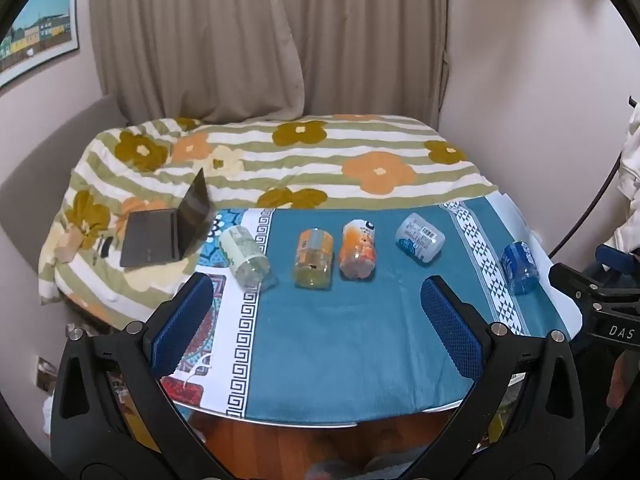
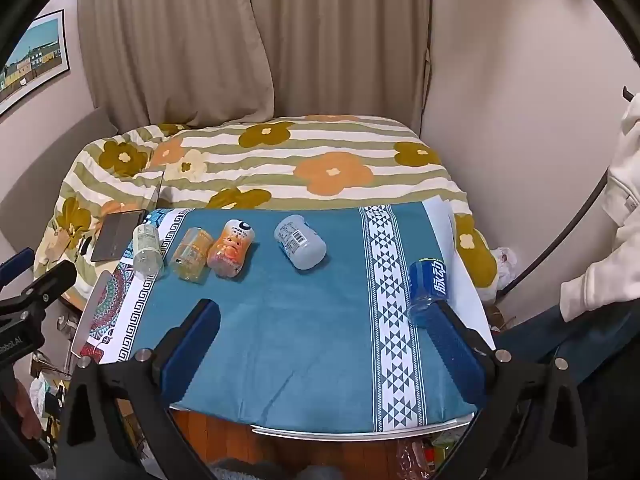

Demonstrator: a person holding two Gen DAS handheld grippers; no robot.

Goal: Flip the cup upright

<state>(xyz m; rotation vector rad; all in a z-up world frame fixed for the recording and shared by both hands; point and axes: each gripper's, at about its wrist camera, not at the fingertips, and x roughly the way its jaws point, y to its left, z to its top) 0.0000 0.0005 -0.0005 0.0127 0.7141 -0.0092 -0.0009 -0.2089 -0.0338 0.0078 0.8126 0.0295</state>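
Both grippers, left gripper (image 1: 318, 312) and right gripper (image 2: 324, 336), hover spread and empty over the near table (image 1: 340, 352); five cups lie toppled across the far side: green-label cup (image 1: 244, 256), yellow cup (image 1: 314, 258), orange cup (image 1: 357, 250), white cup (image 1: 420, 238), blue cup (image 1: 519, 266) rightmost.

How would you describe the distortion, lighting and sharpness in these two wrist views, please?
Left wrist: strong fisheye bending, dark corners; soft even light, the cups lying on the table are fairly sharp, the open left claw looms large. Right wrist: the same curvature; the blue cup reads clearly beside the open right claw.
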